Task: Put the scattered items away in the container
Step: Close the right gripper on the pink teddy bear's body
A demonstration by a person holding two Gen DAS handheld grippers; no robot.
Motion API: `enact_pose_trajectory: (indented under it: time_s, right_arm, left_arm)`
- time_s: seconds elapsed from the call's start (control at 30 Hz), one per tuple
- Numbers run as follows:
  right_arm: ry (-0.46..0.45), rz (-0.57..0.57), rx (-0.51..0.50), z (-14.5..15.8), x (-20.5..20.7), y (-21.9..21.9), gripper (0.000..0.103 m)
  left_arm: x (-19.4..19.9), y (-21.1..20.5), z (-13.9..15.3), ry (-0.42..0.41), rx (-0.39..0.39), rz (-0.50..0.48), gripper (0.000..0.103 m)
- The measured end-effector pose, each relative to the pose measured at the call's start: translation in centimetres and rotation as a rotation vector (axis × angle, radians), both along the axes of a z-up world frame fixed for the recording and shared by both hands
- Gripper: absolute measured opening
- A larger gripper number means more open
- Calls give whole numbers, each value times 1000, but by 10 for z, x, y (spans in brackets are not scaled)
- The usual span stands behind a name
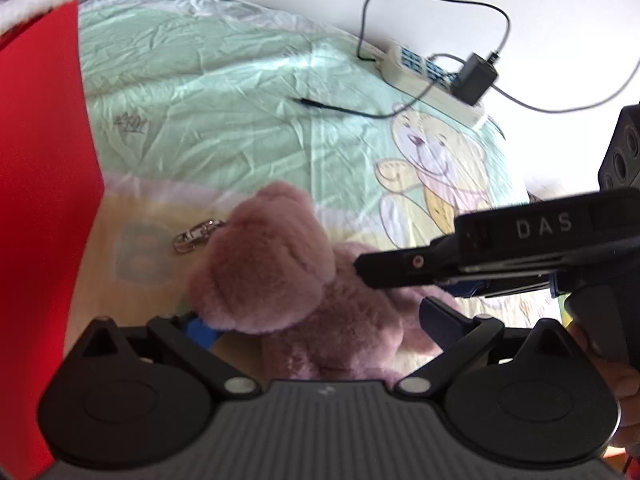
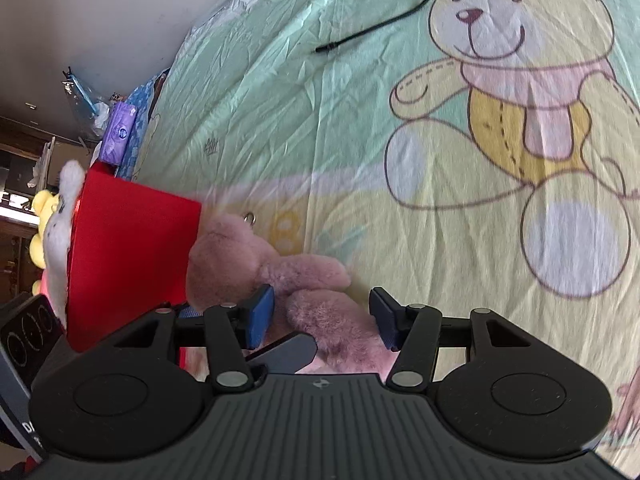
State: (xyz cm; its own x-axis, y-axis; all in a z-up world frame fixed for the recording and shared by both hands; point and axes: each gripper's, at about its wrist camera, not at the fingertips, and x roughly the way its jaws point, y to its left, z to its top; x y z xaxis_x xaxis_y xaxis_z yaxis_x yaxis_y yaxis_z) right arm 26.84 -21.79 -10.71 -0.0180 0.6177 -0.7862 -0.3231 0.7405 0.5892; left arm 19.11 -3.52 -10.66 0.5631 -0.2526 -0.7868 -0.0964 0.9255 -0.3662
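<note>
Both grippers' jaws stand open around the pink teddy (image 2: pixel 256 256), lower left; a shallow pinch on fur could slip before the red box (image 2: pixel 132 256).

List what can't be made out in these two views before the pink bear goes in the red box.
- Red box: interior hidden in both views; only outer walls show.
- Pink bear: lower body hidden behind the left gripper in the left wrist view.
- White plush: mostly hidden behind the box in the right wrist view.
- Right gripper: contact with the bear unclear.
</note>
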Motion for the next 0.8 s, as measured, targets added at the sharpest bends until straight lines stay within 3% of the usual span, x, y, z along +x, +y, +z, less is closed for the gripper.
enact_pose_trajectory:
  time_s: [0.13, 0.4, 0.6, 0.73, 0.8]
  right_arm:
    - [36, -22, 19, -1, -28, -12, 58]
    - [51, -75, 29, -2, -64, -28, 59]
    - [-1, -50, 3, 2, -74, -22, 61]
    - [-58, -9, -23, 6, -75, -10, 64]
    - [-57, 2, -29, 2, -74, -6, 65]
  left_arm:
    - [-16, -8, 3, 23, 30, -92, 99]
    - [-50, -22, 10, -6, 126, -265, 101]
    - [-74, -23, 19, -43, 224, -329, 101]
    - [-85, -30, 13, -37, 244, -357, 100]
    - [-84, -34, 6, -33, 248, -353, 96]
